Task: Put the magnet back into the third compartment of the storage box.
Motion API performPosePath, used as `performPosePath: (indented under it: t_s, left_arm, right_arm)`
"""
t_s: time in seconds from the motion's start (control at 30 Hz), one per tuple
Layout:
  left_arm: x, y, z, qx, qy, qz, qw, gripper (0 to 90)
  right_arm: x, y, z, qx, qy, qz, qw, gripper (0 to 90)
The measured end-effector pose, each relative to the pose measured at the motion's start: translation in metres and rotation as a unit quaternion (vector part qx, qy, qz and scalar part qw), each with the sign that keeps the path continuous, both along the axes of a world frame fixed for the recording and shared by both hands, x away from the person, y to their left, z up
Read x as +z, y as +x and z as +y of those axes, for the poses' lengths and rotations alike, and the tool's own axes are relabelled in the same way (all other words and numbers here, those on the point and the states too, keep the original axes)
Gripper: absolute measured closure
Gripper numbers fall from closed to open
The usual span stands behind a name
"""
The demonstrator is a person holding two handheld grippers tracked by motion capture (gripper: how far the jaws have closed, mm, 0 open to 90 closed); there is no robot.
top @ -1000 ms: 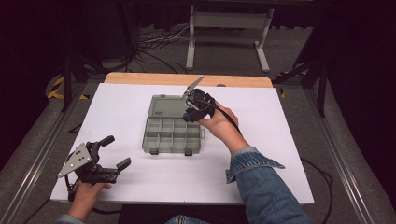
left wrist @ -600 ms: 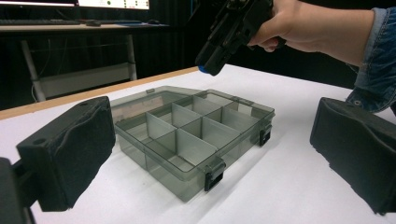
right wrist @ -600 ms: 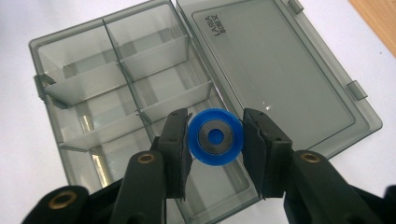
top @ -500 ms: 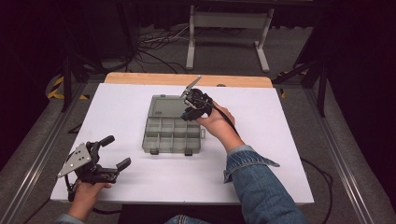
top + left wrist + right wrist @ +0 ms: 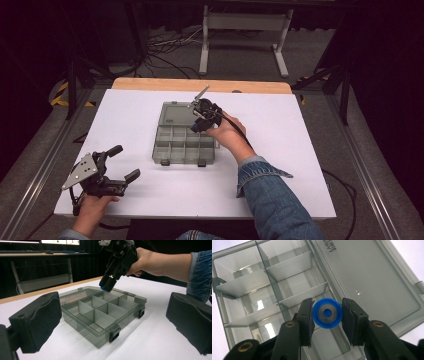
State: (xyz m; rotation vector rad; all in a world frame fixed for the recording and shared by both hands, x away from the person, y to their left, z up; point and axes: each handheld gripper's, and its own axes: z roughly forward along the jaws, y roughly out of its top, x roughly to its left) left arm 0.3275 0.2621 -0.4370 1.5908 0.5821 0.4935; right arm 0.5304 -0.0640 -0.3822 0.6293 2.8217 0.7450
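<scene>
Right tool (image 5: pixel 327 315) grips blue wheel (image 5: pixel 327 312); rim part-hidden.

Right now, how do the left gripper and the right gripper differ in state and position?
The left gripper is open and holds nothing; the right gripper is shut on a blue wheel. The left gripper sits near the front left of the table, away from the compartment box; the right gripper hangs over the box's far compartments, tilted downward. Both are black and hand-held.

Lying flat on a white table (image 5: pixel 300 165) with a wooden far edge: an open grey compartment box (image 5: pixel 180 145), lid folded back.
</scene>
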Motion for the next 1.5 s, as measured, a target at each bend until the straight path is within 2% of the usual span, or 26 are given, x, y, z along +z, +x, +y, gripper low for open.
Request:
performPosePath:
  t_s: [0.77,1.37,1.5]
  left_arm:
    - [0.000,0.000,0.000,-0.003,0.000,0.000,1.0000,0.8]
    - [0.000,0.000,0.000,-0.004,0.000,-0.001,1.0000,0.8]
    - [0.000,0.000,0.000,-0.005,0.003,-0.001,1.0000,0.8]
  right_arm:
    - [-0.022,0.001,0.015,0.008,-0.018,0.024,0.9995,62.1]
    - [-0.026,0.000,0.018,0.013,-0.025,0.027,0.9992,61.5]
    - [-0.026,0.000,0.018,0.010,-0.028,0.023,0.9993,58.1]
